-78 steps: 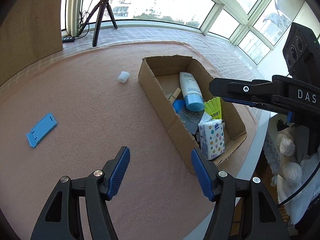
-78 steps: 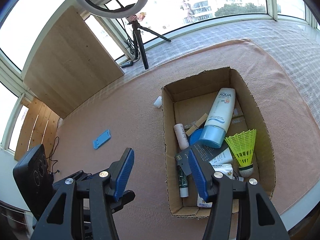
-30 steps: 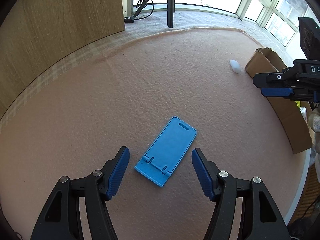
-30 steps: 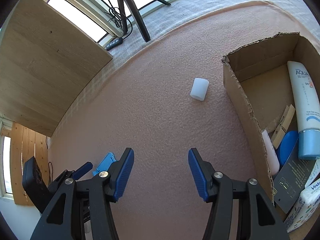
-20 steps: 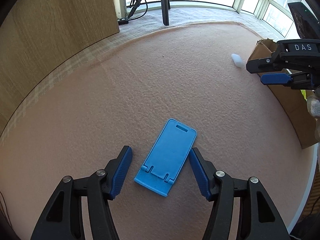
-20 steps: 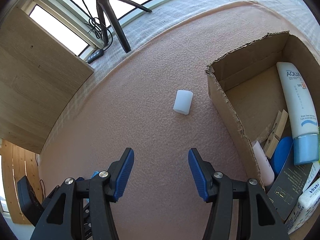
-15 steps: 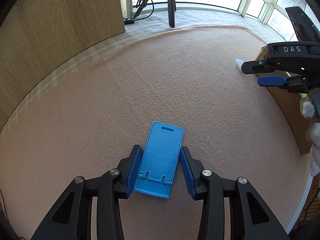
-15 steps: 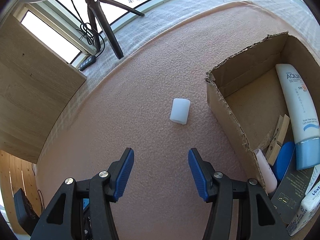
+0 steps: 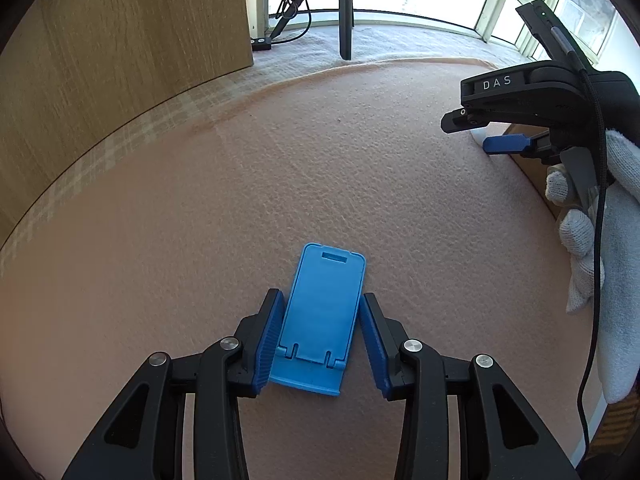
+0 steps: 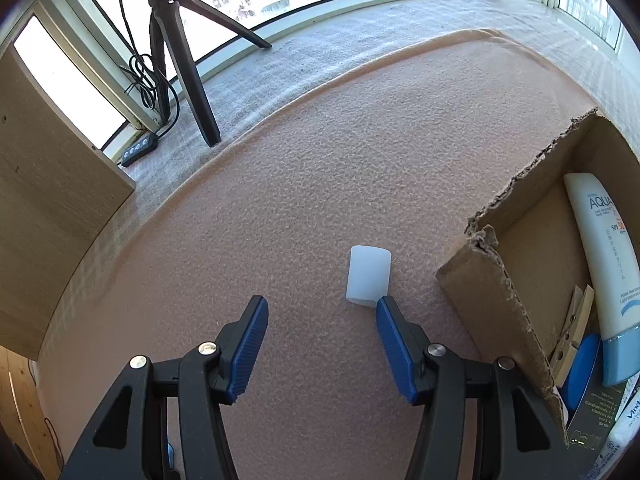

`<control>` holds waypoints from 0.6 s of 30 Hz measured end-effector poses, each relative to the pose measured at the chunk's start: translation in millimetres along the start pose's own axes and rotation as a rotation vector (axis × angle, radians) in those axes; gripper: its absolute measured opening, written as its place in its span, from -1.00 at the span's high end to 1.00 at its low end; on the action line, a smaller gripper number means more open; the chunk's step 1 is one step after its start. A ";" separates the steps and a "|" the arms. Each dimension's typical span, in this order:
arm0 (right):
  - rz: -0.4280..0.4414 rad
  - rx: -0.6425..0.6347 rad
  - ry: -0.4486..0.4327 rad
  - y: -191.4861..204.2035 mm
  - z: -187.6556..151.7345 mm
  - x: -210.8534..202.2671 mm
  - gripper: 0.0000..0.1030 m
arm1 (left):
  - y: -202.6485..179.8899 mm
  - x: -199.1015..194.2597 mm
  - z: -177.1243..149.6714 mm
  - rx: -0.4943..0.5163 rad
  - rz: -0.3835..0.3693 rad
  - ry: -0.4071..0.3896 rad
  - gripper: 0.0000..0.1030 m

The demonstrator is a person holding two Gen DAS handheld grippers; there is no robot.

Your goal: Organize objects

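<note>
A flat blue phone stand (image 9: 323, 316) lies on the pink felt mat. My left gripper (image 9: 321, 300) has closed around its sides, both blue pads against it or very nearly so. A small white translucent cap (image 10: 369, 274) lies on the mat left of the open cardboard box (image 10: 492, 288). My right gripper (image 10: 320, 306) is open and empty just in front of the cap, its right fingertip beside the cap's near edge. The right gripper also shows in the left wrist view (image 9: 486, 132), held by a gloved hand.
The box holds a white sunscreen tube (image 10: 604, 256), a wooden clothespin (image 10: 574, 324), a blue item and several packets. A tripod (image 10: 180, 52) and a power strip (image 10: 140, 148) stand by the window. A wooden panel (image 9: 120, 40) rises at the left.
My left gripper moved to the blue stand and closed its jaws onto its sides. My right gripper moved from over the box toward the white cap, staying open.
</note>
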State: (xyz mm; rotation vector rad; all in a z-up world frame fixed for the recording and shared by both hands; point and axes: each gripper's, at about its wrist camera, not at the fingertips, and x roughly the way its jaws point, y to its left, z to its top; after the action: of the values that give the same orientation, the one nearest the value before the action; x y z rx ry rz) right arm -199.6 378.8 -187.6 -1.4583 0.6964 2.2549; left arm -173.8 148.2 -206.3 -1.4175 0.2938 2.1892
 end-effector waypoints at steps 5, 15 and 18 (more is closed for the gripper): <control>0.034 0.008 -0.002 -3.3 1.4 -0.7 0.08 | 0.3 0.4 -0.7 -0.009 0.001 -0.004 0.20; 0.095 0.059 0.031 -18.3 3.2 0.4 0.85 | 3.6 -2.7 -4.5 -0.046 -0.019 -0.016 0.22; 0.104 0.053 0.029 -17.2 1.5 -0.2 0.90 | 4.9 -4.4 -6.1 -0.056 -0.024 -0.015 0.22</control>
State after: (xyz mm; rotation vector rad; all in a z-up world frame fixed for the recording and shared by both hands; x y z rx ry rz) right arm -191.2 393.6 -190.5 -1.4636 0.8528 2.2784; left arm -170.1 140.1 -205.5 -1.4264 0.2107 2.2037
